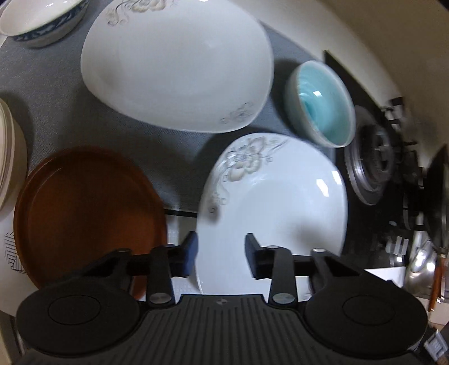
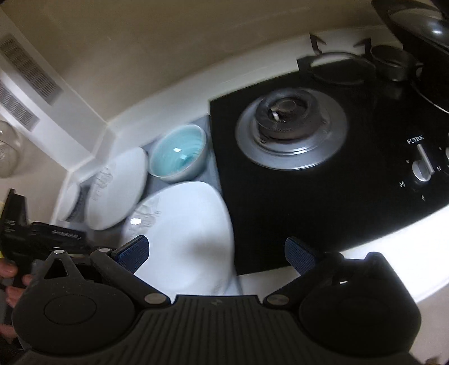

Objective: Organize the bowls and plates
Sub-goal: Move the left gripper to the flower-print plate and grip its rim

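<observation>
In the left wrist view my left gripper (image 1: 221,252) is open, its fingers straddling the near left rim of a white floral plate (image 1: 275,202). A larger white floral plate (image 1: 179,67) lies beyond it. A turquoise bowl (image 1: 322,104) stands to the right, a brown round plate (image 1: 87,213) to the left, and a blue-rimmed bowl (image 1: 42,19) at the far left. In the right wrist view my right gripper (image 2: 216,252) is open and empty above the near white plate (image 2: 185,233). The turquoise bowl (image 2: 179,157) and the larger plate (image 2: 118,188) lie beyond.
A black gas hob (image 2: 322,174) with a burner (image 2: 289,123) and a knob (image 2: 421,165) lies right of the dishes. A grey mat (image 1: 56,98) lies under the plates. A striped dish edge (image 1: 8,157) shows at the left. Pots (image 1: 435,196) stand on the hob.
</observation>
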{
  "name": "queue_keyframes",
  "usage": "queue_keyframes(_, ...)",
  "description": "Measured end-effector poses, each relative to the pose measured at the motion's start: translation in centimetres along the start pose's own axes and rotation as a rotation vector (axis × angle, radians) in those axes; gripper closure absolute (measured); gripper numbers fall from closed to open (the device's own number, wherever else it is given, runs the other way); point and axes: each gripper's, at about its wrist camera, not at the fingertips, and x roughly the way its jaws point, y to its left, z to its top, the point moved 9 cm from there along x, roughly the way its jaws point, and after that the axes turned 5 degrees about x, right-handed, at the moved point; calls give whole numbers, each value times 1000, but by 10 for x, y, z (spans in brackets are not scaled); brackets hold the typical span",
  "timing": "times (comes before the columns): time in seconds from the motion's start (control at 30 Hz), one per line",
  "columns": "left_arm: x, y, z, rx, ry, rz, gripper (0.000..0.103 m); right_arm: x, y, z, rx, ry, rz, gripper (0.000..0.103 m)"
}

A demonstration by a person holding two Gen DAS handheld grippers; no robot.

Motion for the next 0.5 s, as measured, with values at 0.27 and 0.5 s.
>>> queue_keyframes(0.27, 21, 7, 0, -15, 23, 64, 78, 52, -22, 16, 131, 150, 141, 30)
queue_keyframes(0.5, 36, -6, 3, 49, 40, 97, 74, 86, -23, 4, 203, 260, 206, 70)
